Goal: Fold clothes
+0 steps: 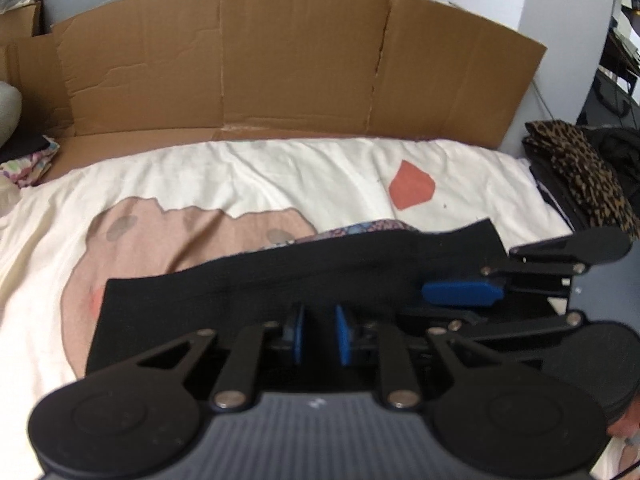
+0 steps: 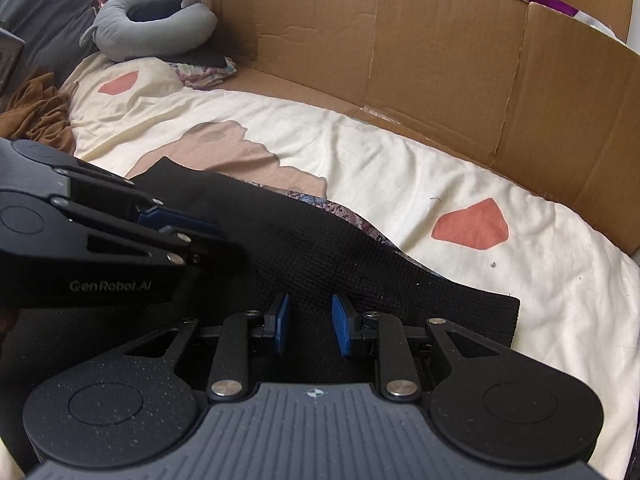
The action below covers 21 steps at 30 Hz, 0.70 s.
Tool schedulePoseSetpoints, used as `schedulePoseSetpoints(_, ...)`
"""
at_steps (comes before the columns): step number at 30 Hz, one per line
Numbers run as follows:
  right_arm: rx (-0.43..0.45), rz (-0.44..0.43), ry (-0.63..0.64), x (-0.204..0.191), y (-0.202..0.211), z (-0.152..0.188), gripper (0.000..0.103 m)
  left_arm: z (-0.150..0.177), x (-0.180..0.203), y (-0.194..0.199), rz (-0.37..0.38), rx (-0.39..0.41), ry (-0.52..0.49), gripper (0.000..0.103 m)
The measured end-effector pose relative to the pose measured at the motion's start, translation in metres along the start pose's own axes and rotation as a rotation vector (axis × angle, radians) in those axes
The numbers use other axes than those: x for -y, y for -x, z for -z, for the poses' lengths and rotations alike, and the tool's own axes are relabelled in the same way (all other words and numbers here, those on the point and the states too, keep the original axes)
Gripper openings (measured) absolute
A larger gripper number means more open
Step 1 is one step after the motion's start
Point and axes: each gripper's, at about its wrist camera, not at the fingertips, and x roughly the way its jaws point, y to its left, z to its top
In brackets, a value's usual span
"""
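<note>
A black knit garment point(image 1: 256, 280) lies folded flat on the cream bedspread point(image 1: 280, 176), with a patterned fabric edge point(image 1: 360, 229) showing under its far side. My left gripper point(image 1: 319, 334) is open just above the garment's near part, nothing between its blue pads. My right gripper point(image 2: 308, 322) is also open over the same garment point(image 2: 340, 256), empty. Each gripper shows in the other's view: the right one point(image 1: 460, 292) to the right, the left one point(image 2: 180, 224) to the left, close beside each other.
A flattened cardboard sheet point(image 1: 260, 64) stands along the bed's far edge. A leopard-print pile point(image 1: 580, 172) lies at the right. A grey neck pillow point(image 2: 152, 20), a brown cloth point(image 2: 36, 116) and small patterned clothes point(image 2: 204, 72) lie at the left end.
</note>
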Motion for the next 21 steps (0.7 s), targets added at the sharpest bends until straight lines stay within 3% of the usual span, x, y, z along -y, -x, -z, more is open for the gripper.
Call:
schedulePoseSetpoints(6, 0.038, 0.004, 0.001, -0.004, 0.024, -0.006, 0.029, -0.003, 0.008, 0.013, 0.022, 0.047, 0.006, 0.019)
schedulePoseSetpoints(12, -0.007, -0.002, 0.006, -0.006, 0.026, 0.009, 0.025, -0.002, 0.013, 0.003, 0.027, 0.017, -0.009, 0.02)
schedulePoseSetpoints(21, -0.045, -0.019, -0.032, 0.013, 0.045, 0.042, 0.023, -0.006, 0.004, -0.011, -0.027, -0.042, 0.003, 0.007)
